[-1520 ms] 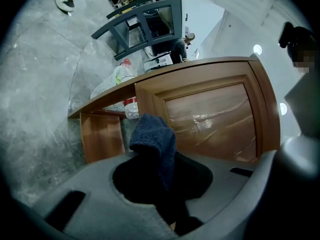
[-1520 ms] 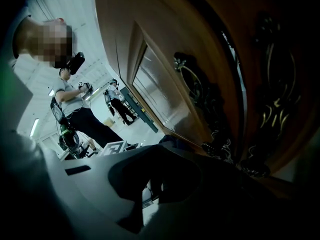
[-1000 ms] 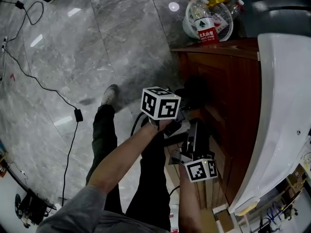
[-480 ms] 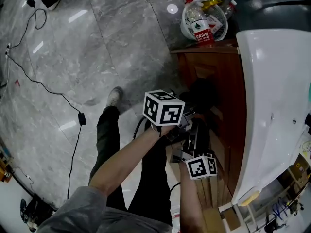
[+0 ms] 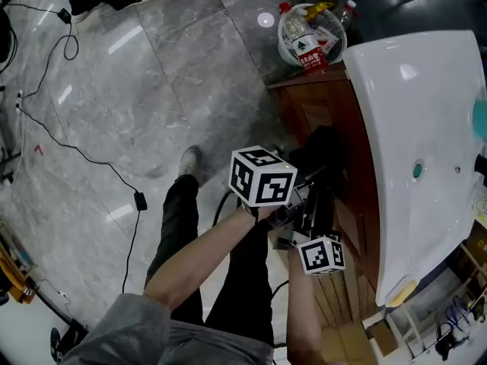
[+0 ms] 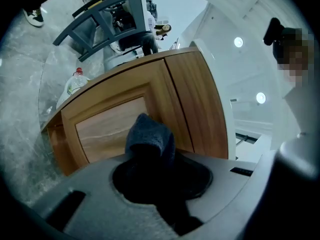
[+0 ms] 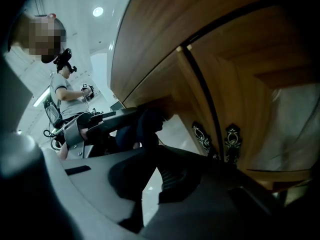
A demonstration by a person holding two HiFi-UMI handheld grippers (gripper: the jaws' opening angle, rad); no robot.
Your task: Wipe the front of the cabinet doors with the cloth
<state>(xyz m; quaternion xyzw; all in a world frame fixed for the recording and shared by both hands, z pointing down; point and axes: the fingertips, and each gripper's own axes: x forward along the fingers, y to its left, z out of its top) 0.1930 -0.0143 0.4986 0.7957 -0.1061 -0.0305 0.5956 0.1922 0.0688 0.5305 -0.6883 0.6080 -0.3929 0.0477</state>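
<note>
A dark cloth (image 5: 323, 147) is bunched in my left gripper (image 5: 310, 164), which is shut on it and holds it against the brown wooden cabinet door (image 5: 356, 169) below the white sink. In the left gripper view the cloth (image 6: 150, 138) sticks up between the jaws, with the door's pale panel (image 6: 112, 124) right behind it. My right gripper (image 5: 318, 207) hangs just below the left one, close to the door. In its own view the right gripper (image 7: 157, 151) has its tips together with nothing in them, and it looks at the cloth (image 7: 146, 126) and the door seam.
A white sink top (image 5: 426, 143) overhangs the cabinet. A white basket of plastic bottles (image 5: 310, 29) stands on the floor past the cabinet's far corner. Cables (image 5: 99, 158) run over the grey tiles. My leg and shoe (image 5: 190, 160) are at the left. Two ornate handles (image 7: 217, 138) flank the seam.
The head camera has tilted, so more of the sink shows. Both grippers have drifted slightly right and down in the picture, and the cloth stays at the door.
</note>
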